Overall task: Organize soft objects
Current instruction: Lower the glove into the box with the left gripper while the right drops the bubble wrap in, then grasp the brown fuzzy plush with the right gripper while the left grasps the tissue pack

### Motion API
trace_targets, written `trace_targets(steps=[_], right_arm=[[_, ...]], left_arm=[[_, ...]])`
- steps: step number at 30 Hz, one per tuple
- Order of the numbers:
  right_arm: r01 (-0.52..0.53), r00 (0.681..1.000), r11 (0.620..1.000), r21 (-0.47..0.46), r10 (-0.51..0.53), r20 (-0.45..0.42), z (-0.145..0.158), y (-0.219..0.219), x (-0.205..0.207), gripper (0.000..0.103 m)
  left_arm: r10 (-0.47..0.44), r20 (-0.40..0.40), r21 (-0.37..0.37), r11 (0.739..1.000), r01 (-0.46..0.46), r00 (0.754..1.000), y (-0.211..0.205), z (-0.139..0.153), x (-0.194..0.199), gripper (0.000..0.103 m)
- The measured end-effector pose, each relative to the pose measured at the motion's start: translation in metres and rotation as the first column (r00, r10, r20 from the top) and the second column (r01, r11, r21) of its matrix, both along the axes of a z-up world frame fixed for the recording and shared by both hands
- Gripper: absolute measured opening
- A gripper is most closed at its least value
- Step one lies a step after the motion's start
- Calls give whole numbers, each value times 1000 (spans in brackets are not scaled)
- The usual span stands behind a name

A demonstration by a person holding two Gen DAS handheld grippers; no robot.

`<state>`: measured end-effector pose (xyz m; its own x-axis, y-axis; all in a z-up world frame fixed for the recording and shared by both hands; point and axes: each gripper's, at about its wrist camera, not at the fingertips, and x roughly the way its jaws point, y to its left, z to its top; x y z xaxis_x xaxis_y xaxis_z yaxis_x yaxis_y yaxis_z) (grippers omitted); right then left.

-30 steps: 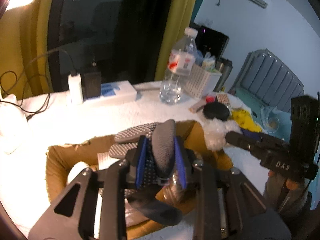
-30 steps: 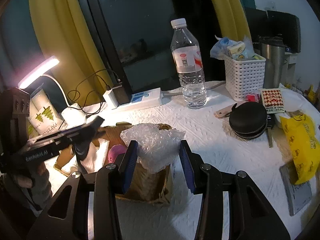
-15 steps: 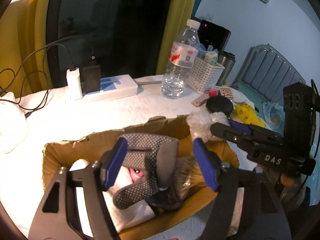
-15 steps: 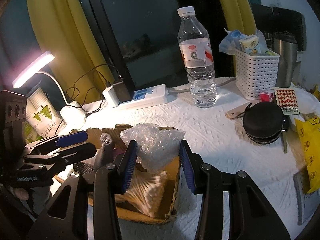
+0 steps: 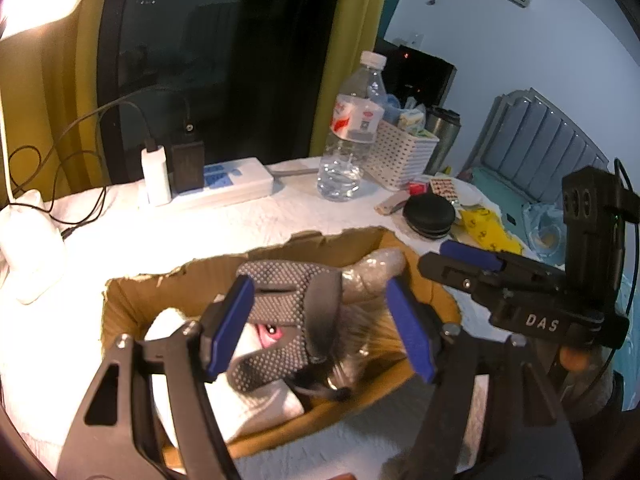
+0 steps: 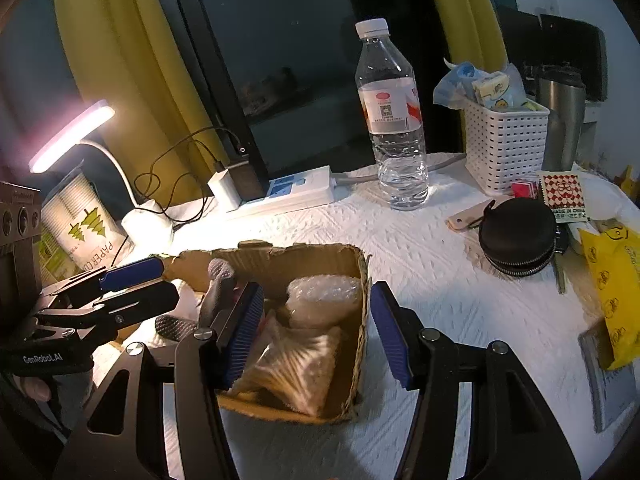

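A torn cardboard box (image 5: 340, 246) (image 6: 362, 344) sits on the white cloth. A grey dotted glove (image 5: 288, 292) (image 6: 218, 280) lies in it on white cloth and a pink item (image 5: 270, 332). A bubble-wrap wad (image 6: 324, 300) (image 5: 370, 276) rests in the box's right part above a bag of cotton swabs (image 6: 298, 368). My left gripper (image 5: 320, 328) is open above the glove. My right gripper (image 6: 316, 336) is open above the bubble wrap; it also shows in the left wrist view (image 5: 468, 264).
Behind the box stand a water bottle (image 6: 394, 120), a white power strip (image 6: 296, 190) with chargers, a white basket (image 6: 506, 144) and a steel tumbler (image 6: 562, 124). A black round case (image 6: 518, 236), a yellow bag (image 6: 614, 280) and a lamp (image 6: 72, 136) are nearby.
My left gripper opened and let the glove drop into the box. My right gripper opened and released the bubble wrap into the box.
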<state>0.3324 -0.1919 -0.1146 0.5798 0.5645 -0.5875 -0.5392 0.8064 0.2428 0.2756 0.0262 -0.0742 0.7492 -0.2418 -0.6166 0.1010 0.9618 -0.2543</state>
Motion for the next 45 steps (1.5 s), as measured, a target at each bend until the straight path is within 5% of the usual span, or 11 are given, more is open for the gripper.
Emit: trace_targets(steps=[45], right_arm=[[11, 992, 1000, -15, -9, 125, 36, -10, -144, 59]], left_arm=[[6, 101, -1, 1000, -6, 995, 6, 23, -136, 71]])
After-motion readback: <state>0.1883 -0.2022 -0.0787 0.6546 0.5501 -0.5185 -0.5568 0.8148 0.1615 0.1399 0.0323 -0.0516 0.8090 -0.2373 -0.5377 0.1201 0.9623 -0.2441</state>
